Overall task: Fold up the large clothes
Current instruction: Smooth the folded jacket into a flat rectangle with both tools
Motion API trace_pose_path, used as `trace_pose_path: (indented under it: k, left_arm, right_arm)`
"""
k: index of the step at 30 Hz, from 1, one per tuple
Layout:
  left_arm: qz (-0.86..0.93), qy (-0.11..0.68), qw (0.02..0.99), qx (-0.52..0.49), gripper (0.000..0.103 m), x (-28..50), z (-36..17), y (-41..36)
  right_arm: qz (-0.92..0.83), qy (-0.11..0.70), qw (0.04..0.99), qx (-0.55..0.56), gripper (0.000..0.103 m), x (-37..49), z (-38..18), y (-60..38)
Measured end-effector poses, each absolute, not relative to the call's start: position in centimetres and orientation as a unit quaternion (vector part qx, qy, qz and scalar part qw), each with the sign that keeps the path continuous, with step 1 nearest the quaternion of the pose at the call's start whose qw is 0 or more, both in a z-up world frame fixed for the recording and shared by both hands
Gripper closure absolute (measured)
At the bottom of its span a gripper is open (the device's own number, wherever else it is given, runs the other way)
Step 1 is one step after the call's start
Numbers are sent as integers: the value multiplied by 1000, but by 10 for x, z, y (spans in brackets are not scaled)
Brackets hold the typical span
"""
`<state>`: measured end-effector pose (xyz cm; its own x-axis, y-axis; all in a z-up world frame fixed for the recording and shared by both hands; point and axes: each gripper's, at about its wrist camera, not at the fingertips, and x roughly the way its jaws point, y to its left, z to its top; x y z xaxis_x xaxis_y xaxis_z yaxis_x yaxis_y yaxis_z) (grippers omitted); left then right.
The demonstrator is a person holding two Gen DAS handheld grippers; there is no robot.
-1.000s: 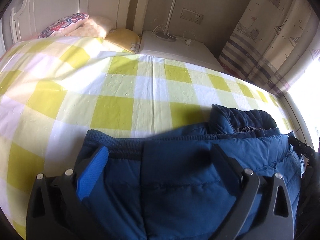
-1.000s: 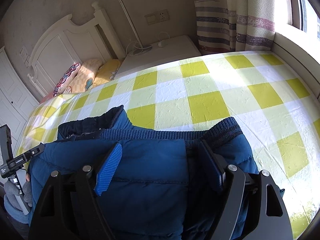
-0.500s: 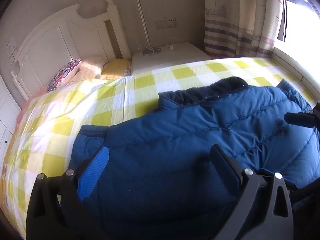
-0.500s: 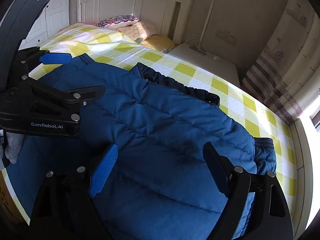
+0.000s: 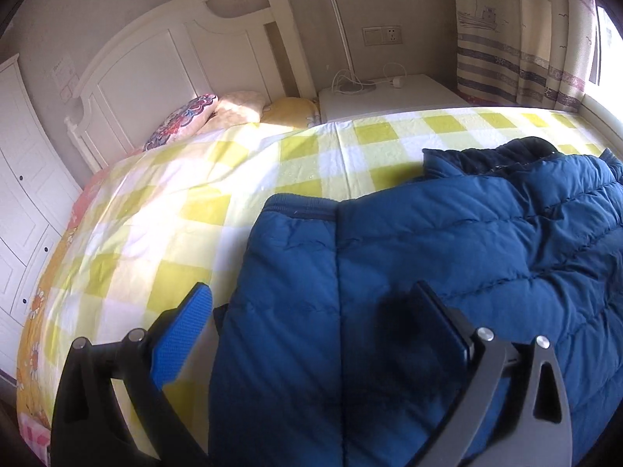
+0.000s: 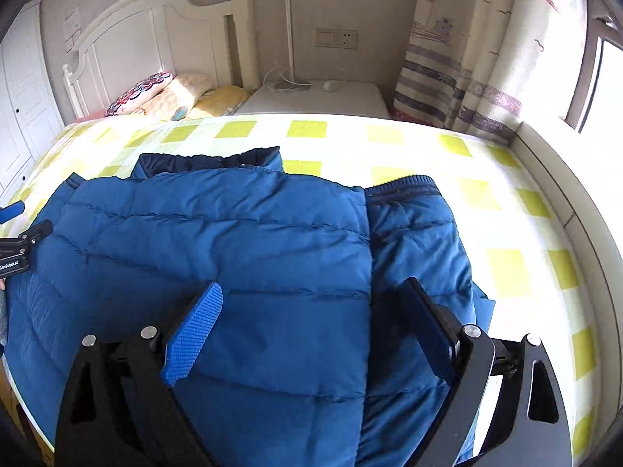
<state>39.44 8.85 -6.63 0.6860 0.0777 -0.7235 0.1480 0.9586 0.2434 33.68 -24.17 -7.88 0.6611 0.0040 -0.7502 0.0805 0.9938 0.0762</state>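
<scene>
A padded blue jacket [image 6: 249,241], folded on the checked bed [image 6: 506,210], is being straddled untouched by the spread-open right gripper [image 6: 311,330], just widened, and left gripper [image 5: 315,330].

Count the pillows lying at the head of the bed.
3, side by side below the headboard: a floral pillow on the left, a pale pillow in the middle, a yellow pillow rightmost. Others may be hidden.
</scene>
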Motion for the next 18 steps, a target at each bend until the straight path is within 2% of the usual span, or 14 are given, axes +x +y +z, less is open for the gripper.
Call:
trace_pose_path:
  k: [2, 4, 18]
  left_arm:
    - [-40, 422, 901, 94, 2, 402, -79, 106]
    - [-48, 425, 901, 71, 2, 404, -80, 113]
    - [-50, 427, 901, 62, 2, 404, -83, 113]
  right_arm:
    - [-9, 409, 907, 97, 15, 337, -87, -257]
    - [-9, 412, 906, 95, 14, 340, -90, -255]
    - [15, 411, 903, 125, 13, 343, -95, -262]
